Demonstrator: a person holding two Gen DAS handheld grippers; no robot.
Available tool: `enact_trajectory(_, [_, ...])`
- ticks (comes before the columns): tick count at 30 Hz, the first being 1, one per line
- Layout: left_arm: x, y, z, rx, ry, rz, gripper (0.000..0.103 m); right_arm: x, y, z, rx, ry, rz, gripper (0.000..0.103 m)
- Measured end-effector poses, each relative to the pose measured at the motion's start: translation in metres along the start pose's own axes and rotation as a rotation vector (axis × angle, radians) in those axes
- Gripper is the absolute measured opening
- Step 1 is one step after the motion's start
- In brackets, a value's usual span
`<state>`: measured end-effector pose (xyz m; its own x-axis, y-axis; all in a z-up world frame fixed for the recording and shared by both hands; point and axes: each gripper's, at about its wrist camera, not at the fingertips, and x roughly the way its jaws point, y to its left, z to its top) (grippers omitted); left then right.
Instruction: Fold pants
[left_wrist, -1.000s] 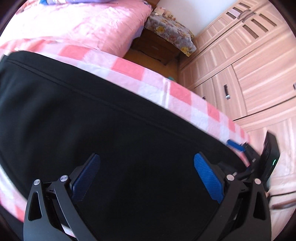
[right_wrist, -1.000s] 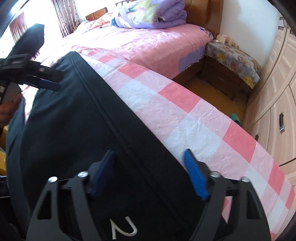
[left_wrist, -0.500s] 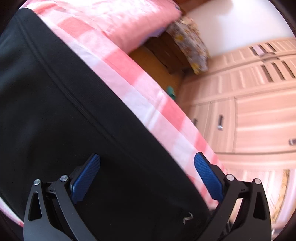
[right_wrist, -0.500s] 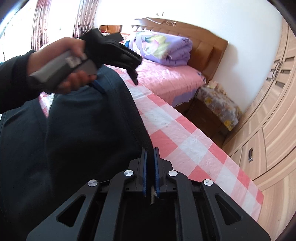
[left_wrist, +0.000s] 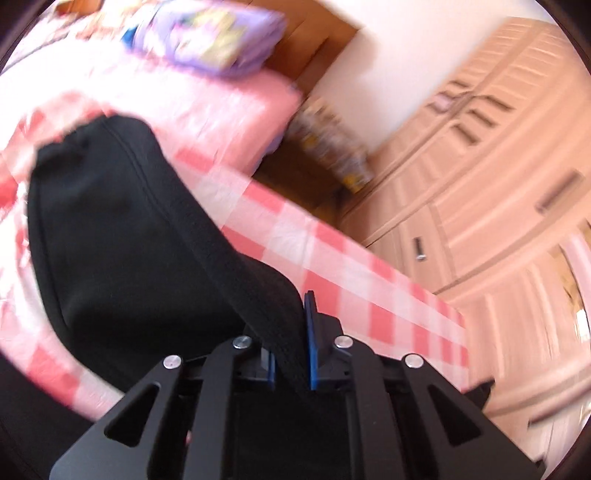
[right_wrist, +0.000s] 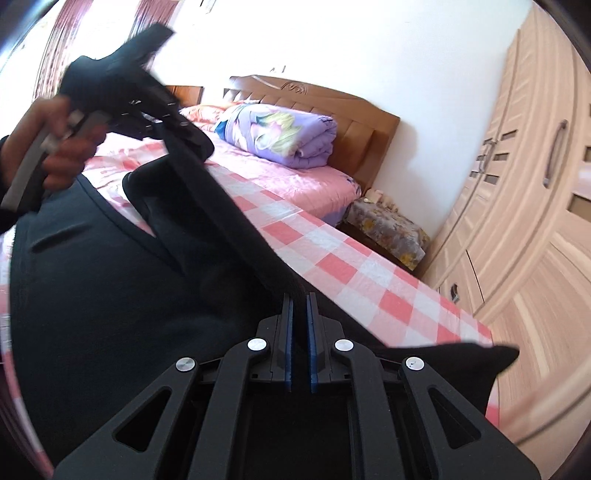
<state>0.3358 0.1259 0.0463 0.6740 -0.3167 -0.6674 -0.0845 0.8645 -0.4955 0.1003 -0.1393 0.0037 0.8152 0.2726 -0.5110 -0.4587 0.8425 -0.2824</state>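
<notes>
Black pants (left_wrist: 122, 236) lie on a pink-and-white checked cloth (left_wrist: 332, 258). My left gripper (left_wrist: 291, 354) is shut on a thick seamed edge of the pants, lifted off the cloth. In the right wrist view the pants (right_wrist: 110, 295) fill the left half, and one edge stretches taut from my right gripper (right_wrist: 299, 325) up to the left gripper (right_wrist: 184, 140), held by a hand at the upper left. My right gripper is shut on that edge.
A pink bed (right_wrist: 288, 177) with a folded purple quilt (right_wrist: 280, 136) and wooden headboard lies beyond the cloth. A low bedside cabinet with a floral cover (right_wrist: 388, 229) stands beside it. Light wooden wardrobes (right_wrist: 517, 184) line the right side.
Both grippers were open over the flat pants a second ago. The right shut first, then the left. Both have lifted the edge of the pants off the cloth.
</notes>
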Motion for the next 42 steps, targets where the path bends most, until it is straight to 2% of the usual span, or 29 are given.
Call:
enact_trajectory(2, [-0.045,-0.004,-0.035,0.107,-0.074,-0.043,0.011,-0.009,0.014,-0.019,0.024,0.034,0.014,0.009])
enact_trajectory(4, [-0.076,0.000,-0.077,0.196,-0.121,-0.049,0.012,-0.005,0.026,-0.035,0.035,0.088,0.017,0.012])
enact_trajectory(6, [-0.081,0.007,-0.107,0.253,-0.123,-0.025,0.012,0.001,0.035,-0.046,0.063,0.161,0.025,0.017])
enact_trajectory(7, [-0.079,0.015,-0.125,0.267,-0.108,-0.010,0.012,0.004,0.037,-0.050,0.085,0.204,0.031,0.023])
enact_trajectory(8, [-0.073,0.026,-0.136,0.259,-0.083,-0.005,0.012,0.002,0.038,-0.052,0.114,0.221,0.053,0.044])
enact_trajectory(9, [-0.068,0.038,-0.144,0.242,-0.053,-0.002,0.012,-0.006,0.035,-0.053,0.150,0.213,0.067,0.058])
enact_trajectory(10, [-0.061,0.047,-0.154,0.219,-0.029,0.006,0.012,-0.017,0.033,-0.055,0.182,0.186,0.060,0.082])
enact_trajectory(11, [-0.052,0.053,-0.158,0.205,-0.019,0.015,0.015,-0.030,0.027,-0.057,0.226,0.148,0.051,0.088])
enact_trajectory(14, [-0.036,0.073,-0.165,0.172,0.034,0.020,0.025,-0.055,-0.010,-0.072,0.427,0.102,0.033,0.088])
enact_trajectory(15, [-0.034,0.080,-0.169,0.153,0.041,0.013,0.035,-0.060,-0.031,-0.081,0.532,0.094,0.029,0.088])
enact_trajectory(18, [-0.045,0.100,-0.173,0.085,0.019,-0.076,0.043,-0.061,-0.100,-0.115,0.880,0.077,0.046,0.084])
enact_trajectory(20, [-0.046,0.105,-0.174,0.071,0.006,-0.122,0.049,-0.059,-0.138,-0.127,1.017,0.057,0.029,0.079])
enact_trajectory(22, [-0.046,0.100,-0.174,0.088,0.003,-0.137,0.056,-0.053,-0.160,-0.129,1.062,0.057,-0.018,0.079])
enact_trajectory(24, [-0.048,0.096,-0.175,0.113,0.002,-0.141,0.065,-0.040,-0.175,-0.132,1.104,0.071,-0.007,0.078])
enact_trajectory(30, [-0.045,0.089,-0.173,0.140,-0.002,-0.142,0.077,-0.004,-0.205,-0.143,1.224,0.116,-0.024,0.076])
enact_trajectory(31, [-0.044,0.089,-0.173,0.131,-0.004,-0.149,0.079,0.001,-0.209,-0.146,1.240,0.120,-0.032,0.065])
enact_trajectory(32, [-0.045,0.091,-0.172,0.123,-0.006,-0.157,0.082,0.002,-0.209,-0.147,1.253,0.101,-0.034,0.041])
enact_trajectory(34, [-0.047,0.096,-0.171,0.096,-0.012,-0.171,0.085,-0.002,-0.213,-0.144,1.242,0.060,-0.046,0.029])
enact_trajectory(38, [-0.049,0.101,-0.168,0.061,-0.004,-0.186,0.086,-0.029,-0.199,-0.122,1.146,-0.011,-0.080,0.023])
enact_trajectory(42, [-0.055,0.095,-0.164,0.030,0.005,-0.158,0.097,-0.039,-0.192,-0.111,1.105,-0.037,-0.091,0.023])
